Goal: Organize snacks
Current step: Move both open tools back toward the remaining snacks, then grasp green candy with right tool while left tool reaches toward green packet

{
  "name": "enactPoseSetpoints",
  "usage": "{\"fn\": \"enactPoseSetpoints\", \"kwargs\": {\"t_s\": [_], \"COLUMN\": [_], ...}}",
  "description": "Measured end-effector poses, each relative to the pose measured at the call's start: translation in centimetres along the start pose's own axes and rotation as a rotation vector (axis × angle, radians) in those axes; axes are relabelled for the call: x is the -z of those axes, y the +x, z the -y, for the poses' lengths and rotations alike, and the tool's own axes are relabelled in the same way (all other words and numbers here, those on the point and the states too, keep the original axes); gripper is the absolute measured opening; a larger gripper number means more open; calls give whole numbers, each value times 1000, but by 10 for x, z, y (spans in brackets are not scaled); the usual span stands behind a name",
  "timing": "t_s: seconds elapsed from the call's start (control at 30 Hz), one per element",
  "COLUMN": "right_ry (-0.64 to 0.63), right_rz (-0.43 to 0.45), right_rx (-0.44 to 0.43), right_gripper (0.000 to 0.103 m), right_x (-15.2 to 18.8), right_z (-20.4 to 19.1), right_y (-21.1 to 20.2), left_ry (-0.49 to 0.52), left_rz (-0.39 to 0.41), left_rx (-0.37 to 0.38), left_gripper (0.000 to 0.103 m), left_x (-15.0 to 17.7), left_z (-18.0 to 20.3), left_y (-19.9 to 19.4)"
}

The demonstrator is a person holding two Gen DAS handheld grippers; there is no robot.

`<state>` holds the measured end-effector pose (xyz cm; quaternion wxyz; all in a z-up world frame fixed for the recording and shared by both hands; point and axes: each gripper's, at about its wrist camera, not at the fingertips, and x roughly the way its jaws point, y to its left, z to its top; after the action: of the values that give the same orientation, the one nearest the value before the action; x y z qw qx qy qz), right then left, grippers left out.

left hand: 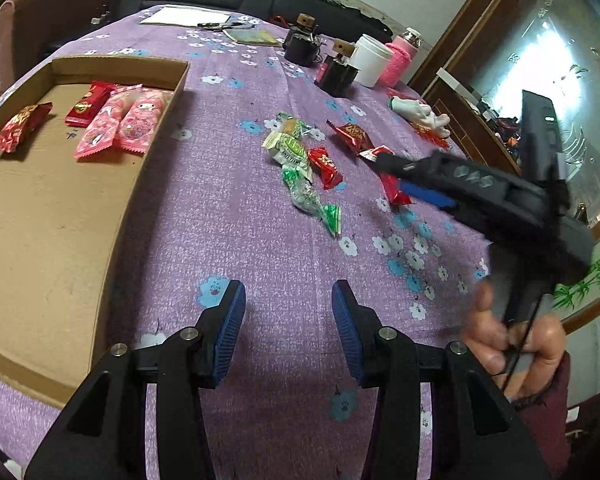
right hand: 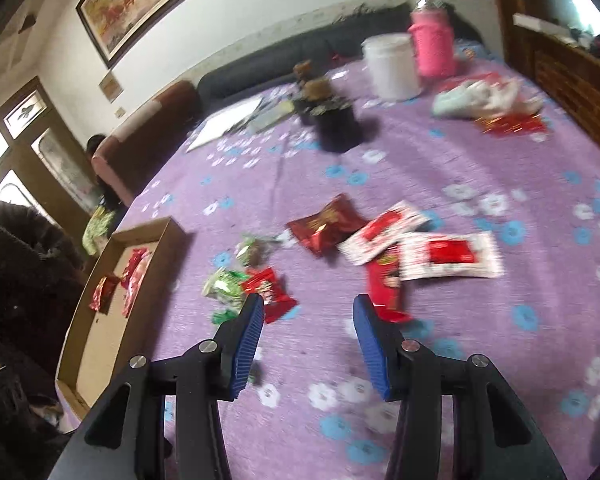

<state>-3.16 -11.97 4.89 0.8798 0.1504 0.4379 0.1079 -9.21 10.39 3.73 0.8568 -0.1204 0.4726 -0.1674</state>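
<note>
I have both sets of jaws apart and empty: the left gripper [left hand: 288, 320] hovers over bare cloth near the cardboard tray [left hand: 160, 136], the right gripper [right hand: 308, 332] farther out over the loose snacks [left hand: 308, 160] on the desk [left hand: 260, 248]. These wrappers look light, crinkly and slippery (soft inside, I'd guess), so I'd pinch a crimped end or across the middle. In the tray I count four packets [left hand: 112, 120]: two red, two pink. Right of the tray lie roughly eight more; the green ones overlap, so that count is loose.

Cardboard tray [left hand: 100, 216] at table's left holding snack packets [left hand: 112, 120], loose snacks [left hand: 304, 160] right of it, cups [left hand: 374, 60] behind.
</note>
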Motion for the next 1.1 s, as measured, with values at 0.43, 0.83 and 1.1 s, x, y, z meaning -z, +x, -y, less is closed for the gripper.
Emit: {"fn": "enactPoseSetpoints", "kwargs": {"t_s": [0.43, 0.83, 1.1], "right_ry": [-232, -174, -83], "right_rz": [-107, -68, -17], "right_rx": [-55, -60, -67], "right_gripper": [48, 19, 19], "right_x": [27, 31, 29], "right_z": [-62, -40, -14], "right_y": [56, 44, 29], "left_ry": [-4, -46, -11], "left_rz": [52, 93, 112], "left_rx": [-21, 8, 70], "left_gripper": [43, 43, 43], "left_x": [-12, -42, -83], "left_z": [-13, -19, 4], "left_y": [-12, -22, -26]}}
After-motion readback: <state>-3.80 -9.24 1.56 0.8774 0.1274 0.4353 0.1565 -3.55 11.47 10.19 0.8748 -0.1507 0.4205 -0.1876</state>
